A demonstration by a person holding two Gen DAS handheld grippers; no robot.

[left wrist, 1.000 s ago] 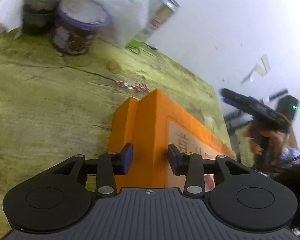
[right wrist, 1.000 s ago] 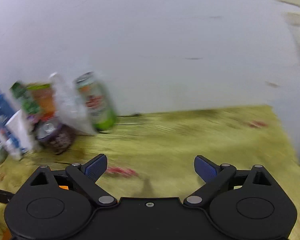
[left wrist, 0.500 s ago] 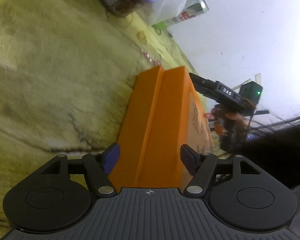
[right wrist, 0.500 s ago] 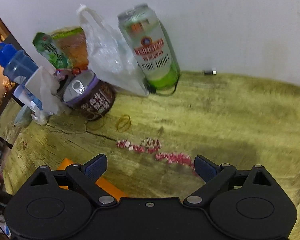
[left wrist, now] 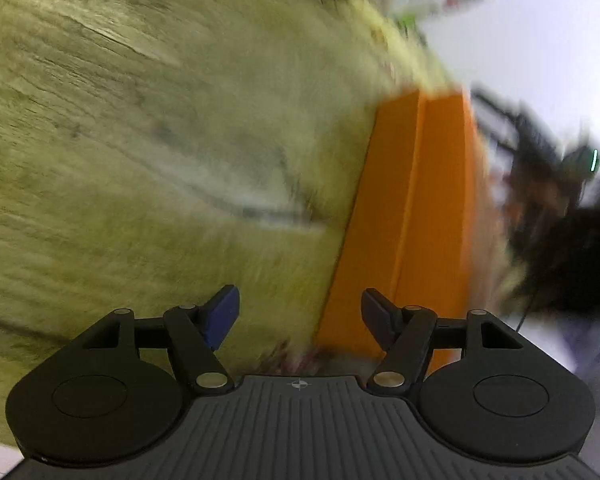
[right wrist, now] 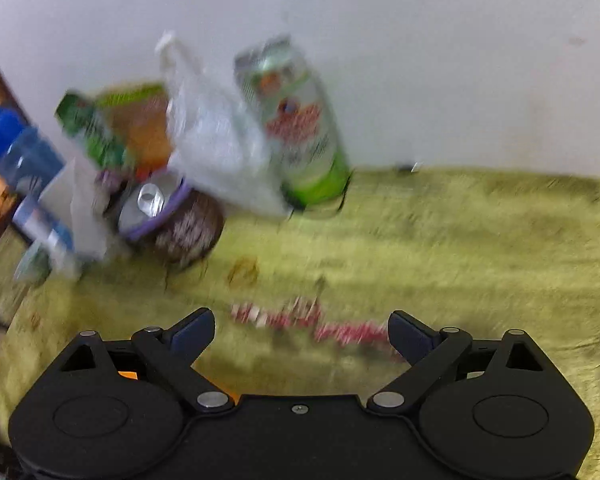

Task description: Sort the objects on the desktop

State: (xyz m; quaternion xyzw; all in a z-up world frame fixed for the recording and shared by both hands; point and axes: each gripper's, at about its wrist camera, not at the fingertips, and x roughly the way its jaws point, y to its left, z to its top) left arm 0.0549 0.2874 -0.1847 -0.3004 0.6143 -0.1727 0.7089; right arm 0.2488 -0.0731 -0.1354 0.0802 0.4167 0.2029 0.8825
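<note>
- My left camera sits just behind the left gripper (left wrist: pixel 299 312) and looks down, low and tilted, over the table (left wrist: pixel 140 160). The orange box (left wrist: pixel 412 216) is close, at its right.
- My right camera sits behind the right gripper (right wrist: pixel 300 334) and looks forward over the table (right wrist: pixel 460 240) to the wall (right wrist: pixel 420 60), a little higher.
- Both views share the green can (right wrist: pixel 300 128) and the red scraps (right wrist: pixel 312 320), though they are blurred in the left view.
</note>
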